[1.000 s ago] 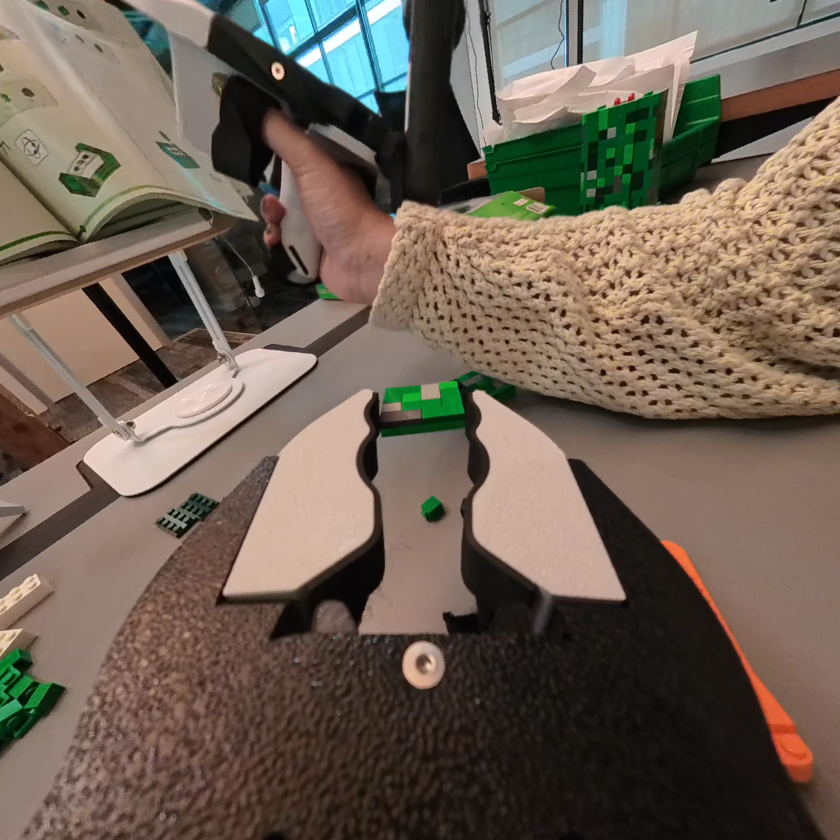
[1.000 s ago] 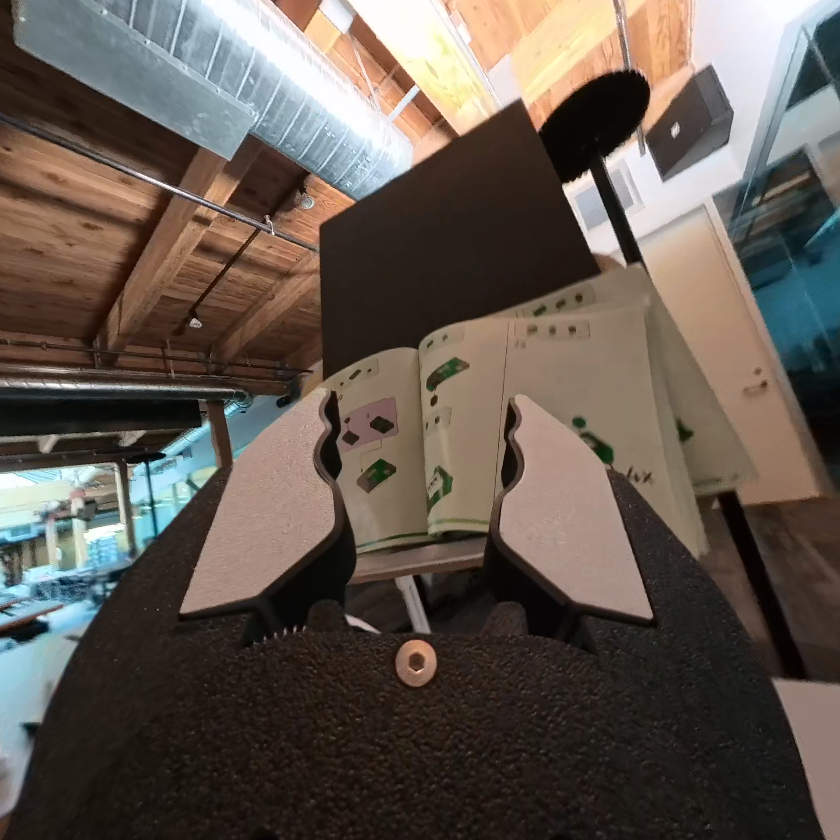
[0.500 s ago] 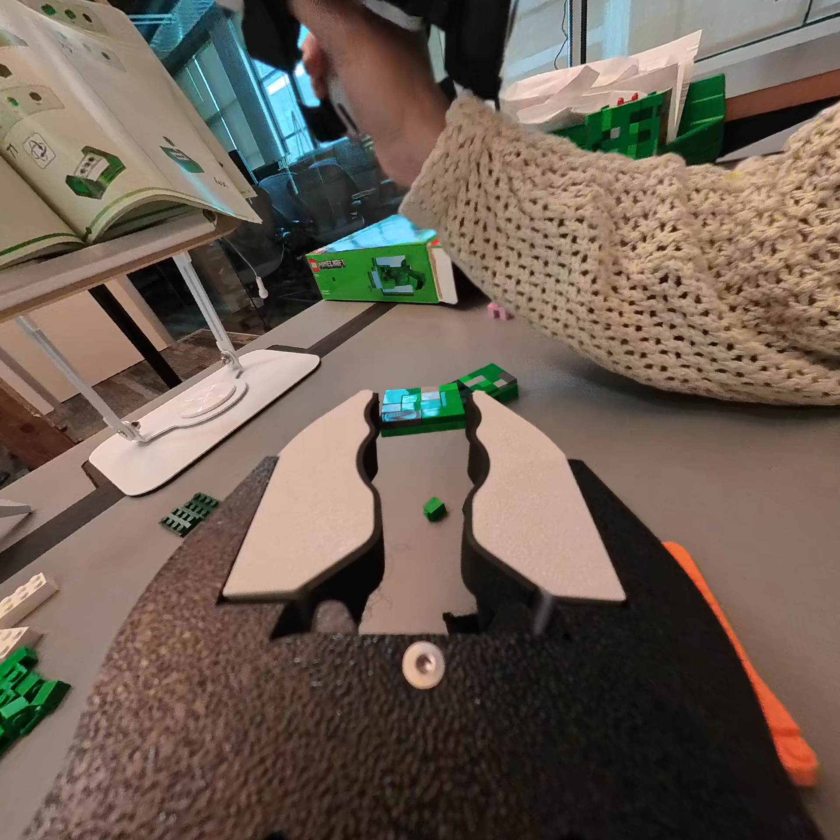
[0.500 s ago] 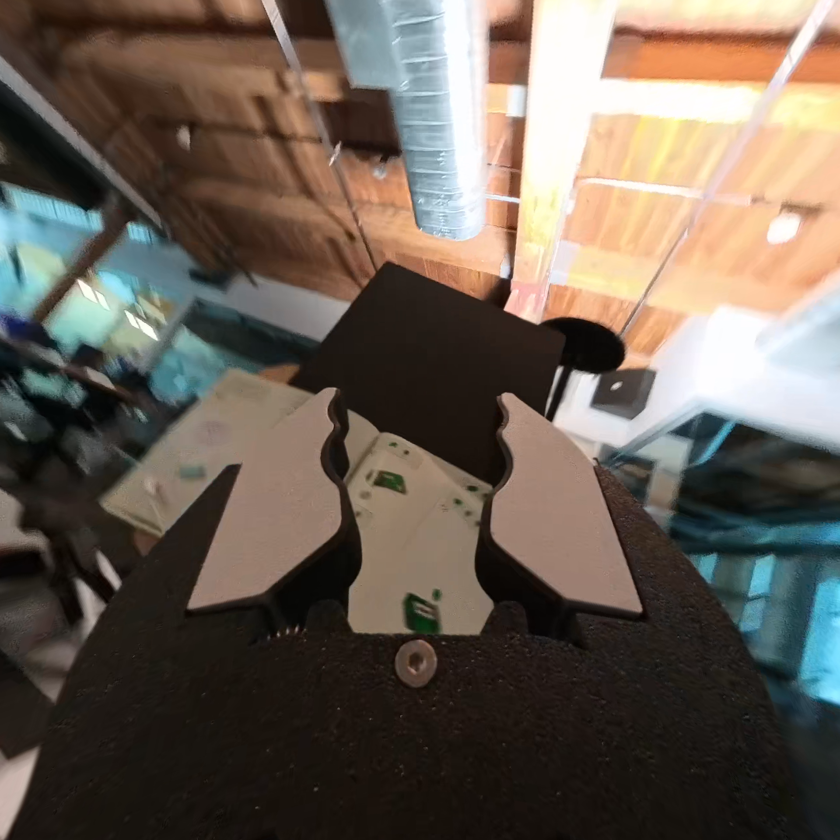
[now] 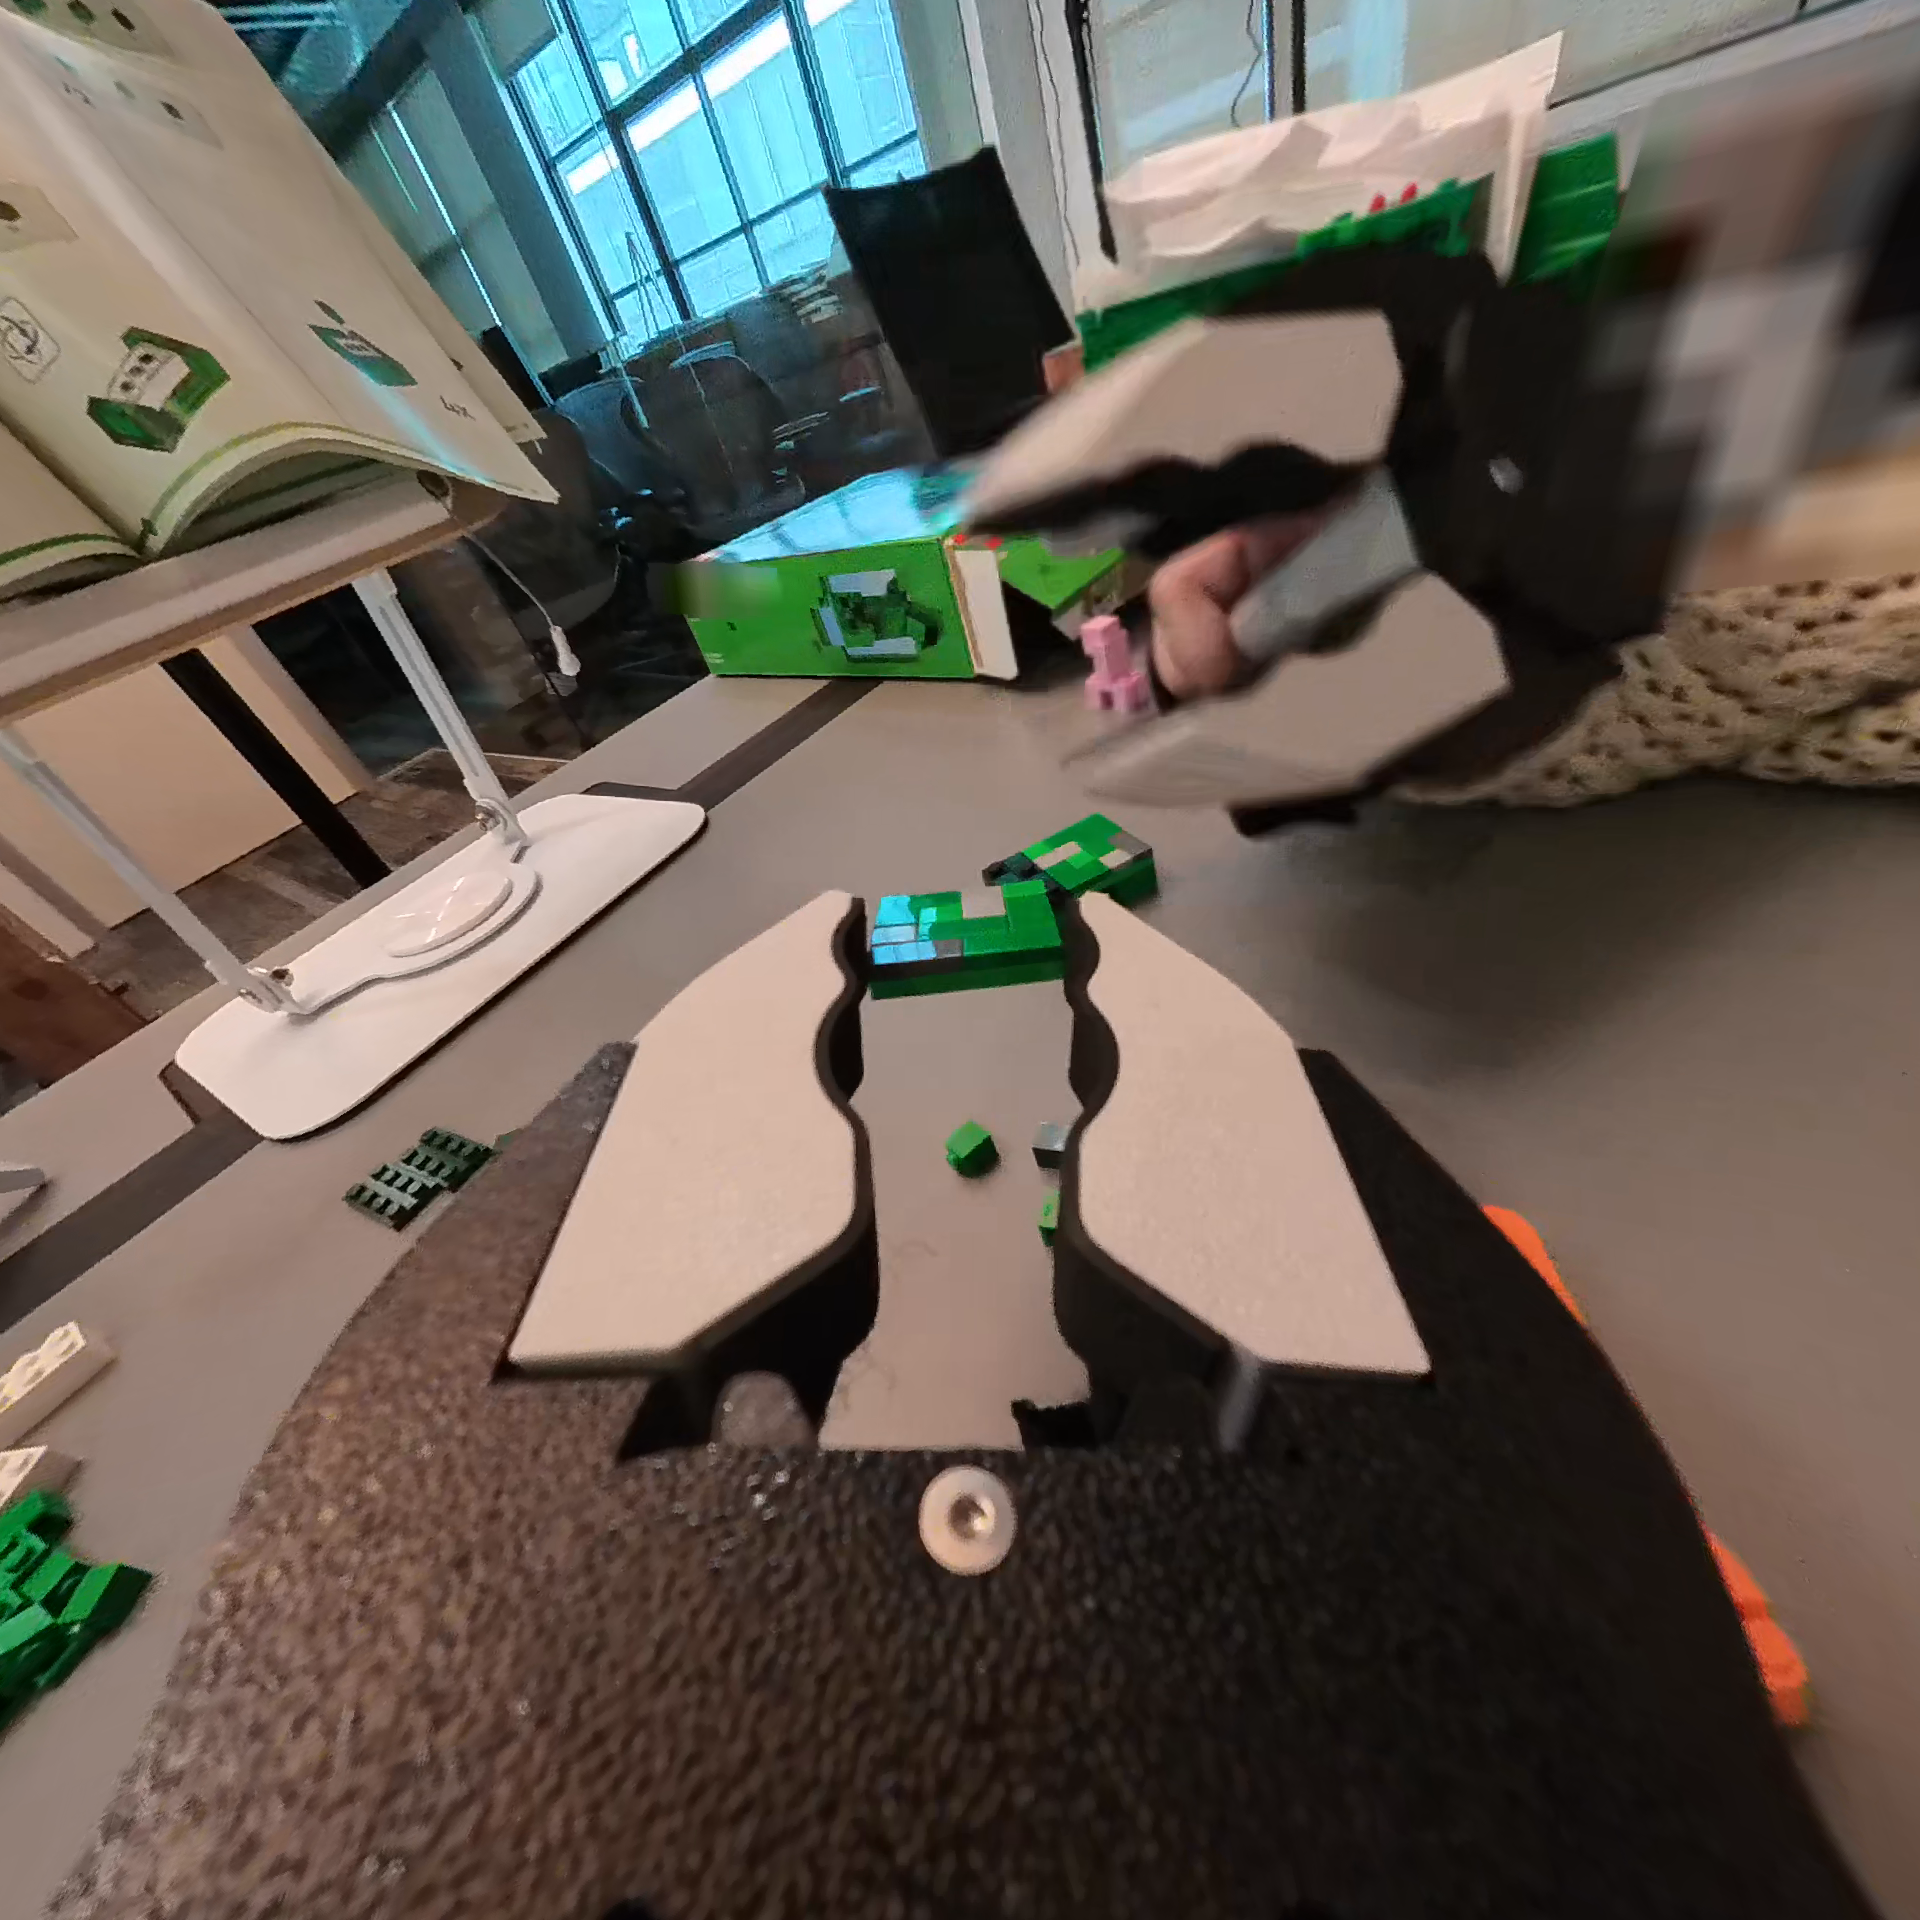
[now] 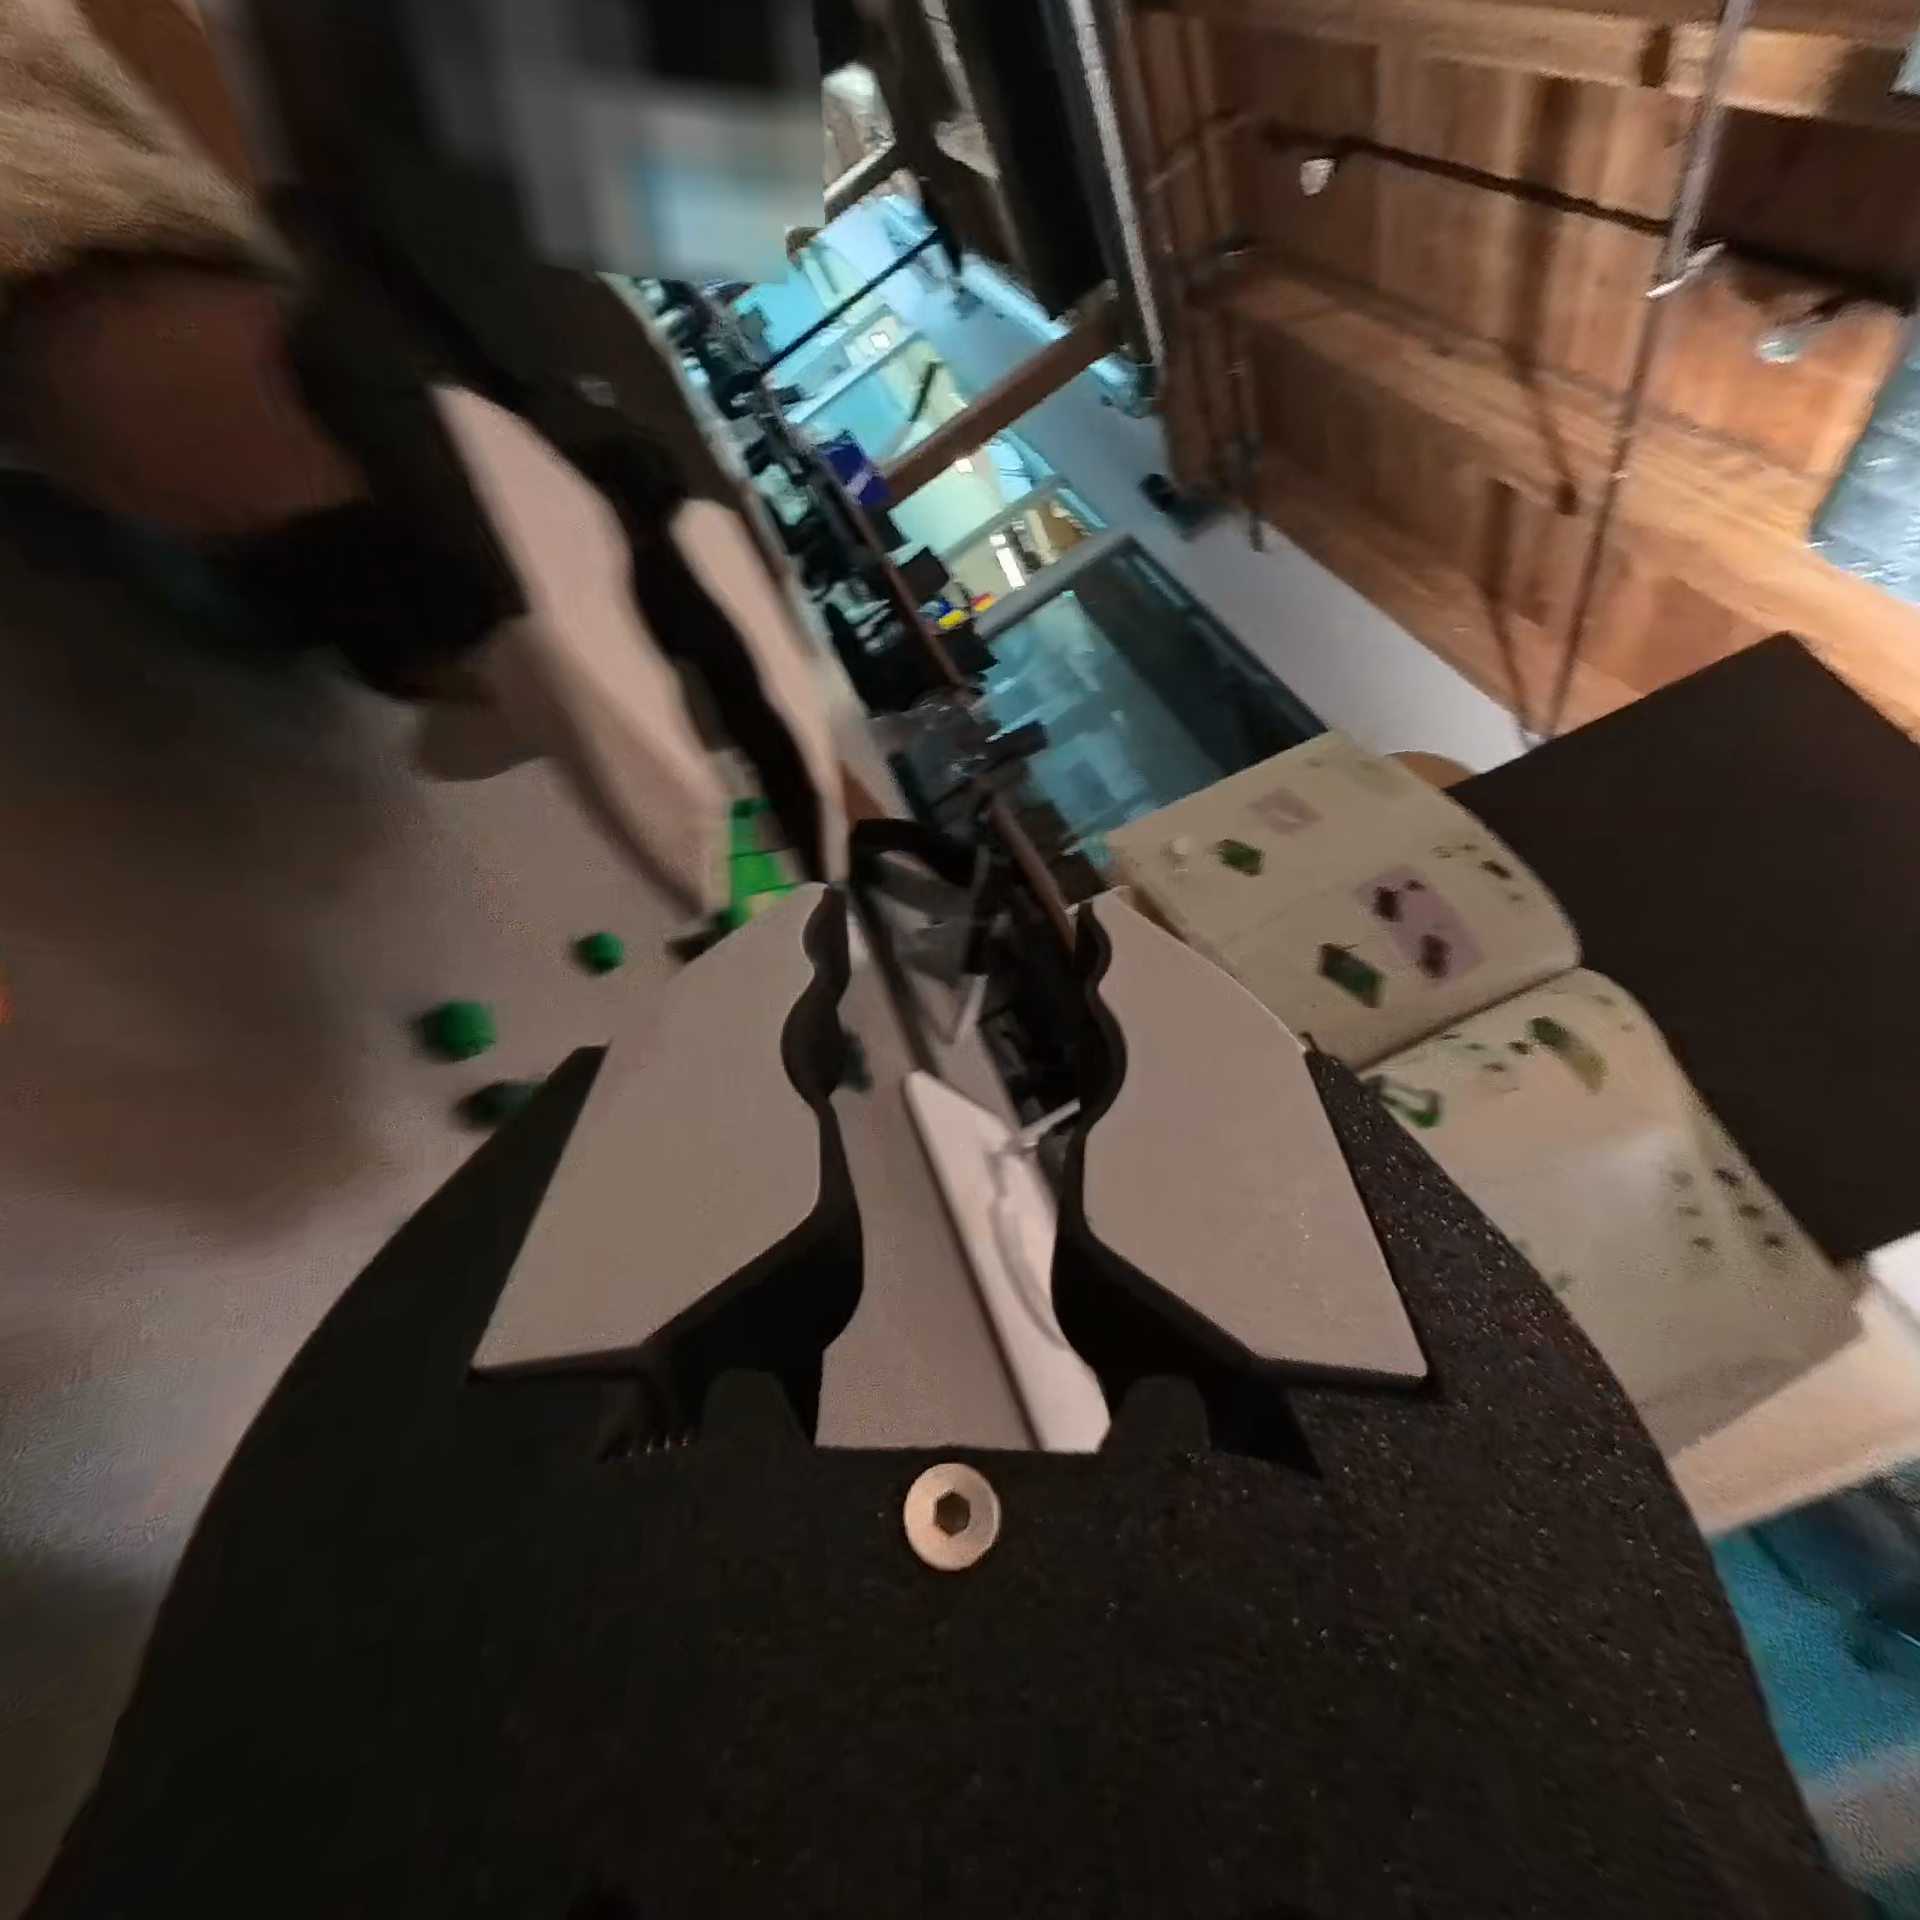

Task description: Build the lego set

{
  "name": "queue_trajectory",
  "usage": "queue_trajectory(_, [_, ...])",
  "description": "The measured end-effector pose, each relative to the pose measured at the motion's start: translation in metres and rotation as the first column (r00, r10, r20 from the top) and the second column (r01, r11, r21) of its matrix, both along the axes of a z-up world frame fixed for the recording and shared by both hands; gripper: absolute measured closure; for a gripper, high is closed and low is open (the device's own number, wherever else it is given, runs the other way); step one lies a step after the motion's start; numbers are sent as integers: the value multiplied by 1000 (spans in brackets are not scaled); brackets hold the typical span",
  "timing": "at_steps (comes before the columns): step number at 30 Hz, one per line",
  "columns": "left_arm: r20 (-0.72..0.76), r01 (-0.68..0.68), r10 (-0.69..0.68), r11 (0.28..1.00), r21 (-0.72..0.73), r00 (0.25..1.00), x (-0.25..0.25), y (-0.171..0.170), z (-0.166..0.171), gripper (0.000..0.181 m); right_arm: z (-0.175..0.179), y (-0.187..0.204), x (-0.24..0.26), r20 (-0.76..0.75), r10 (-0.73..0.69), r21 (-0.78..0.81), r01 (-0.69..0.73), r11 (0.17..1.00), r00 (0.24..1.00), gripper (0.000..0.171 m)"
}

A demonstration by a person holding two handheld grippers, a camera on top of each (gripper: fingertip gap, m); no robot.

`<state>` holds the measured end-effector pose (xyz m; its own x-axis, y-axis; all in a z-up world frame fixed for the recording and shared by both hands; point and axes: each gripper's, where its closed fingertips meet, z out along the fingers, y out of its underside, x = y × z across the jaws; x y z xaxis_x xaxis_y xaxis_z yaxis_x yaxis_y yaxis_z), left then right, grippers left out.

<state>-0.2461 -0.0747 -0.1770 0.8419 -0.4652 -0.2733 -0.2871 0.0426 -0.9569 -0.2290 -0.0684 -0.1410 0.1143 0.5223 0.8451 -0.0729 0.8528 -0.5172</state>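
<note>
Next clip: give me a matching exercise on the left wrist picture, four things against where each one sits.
Things:
1. small green brick
2. green box
3. instruction booklet
4. pink piece

Places:
A. open on the white stand, upper left
B. on the table between the left gripper's fingers
C. lying on its side at the table's far end
D. just right of the box, by the hand

Pairs: 1-B, 2-C, 3-A, 4-D

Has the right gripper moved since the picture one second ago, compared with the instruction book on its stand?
Yes. The right gripper has come down from beside the instruction book toward the table, now right of the green box.
</note>
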Motion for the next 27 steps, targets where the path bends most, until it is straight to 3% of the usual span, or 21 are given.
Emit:
queue_trajectory(3, [19,9,-9,1000,-2,1000,1,-1,1,145,-27,-12,9,95,-15,38,12,999,995,126])
queue_trajectory(9, [81,139,-140,990,7,987,20,-13,7,145,-35,-13,3,95,-176,183,157,971,980,128])
queue_trajectory(13, [123,205,-202,979,-12,972,30,-18,8,145,-39,-16,-2,80,-208,273,179,945,975,141])
queue_trajectory(16, [91,236,-232,971,-36,969,37,-20,2,145,-36,-18,1,66,-207,278,181,944,976,164])
queue_trajectory(18, [65,244,-241,969,-44,968,38,-21,-1,138,-38,-17,2,94,-200,254,171,952,975,165])
queue_trajectory(20, [-12,191,-192,981,-27,981,32,-18,-3,121,-37,-14,3,136,-176,179,150,972,975,165])
queue_trajectory(23, [-263,88,-67,994,69,962,19,-14,-6,113,-38,-12,5,304,-69,-92,102,991,950,165])
queue_trajectory(25, [-423,59,0,990,128,906,16,-13,-8,113,-36,-17,6,406,62,-312,74,947,912,165])
queue_trajectory(27, [-516,73,6,988,132,856,20,-15,-15,120,-38,-26,9,490,237,-523,66,850,839,165])
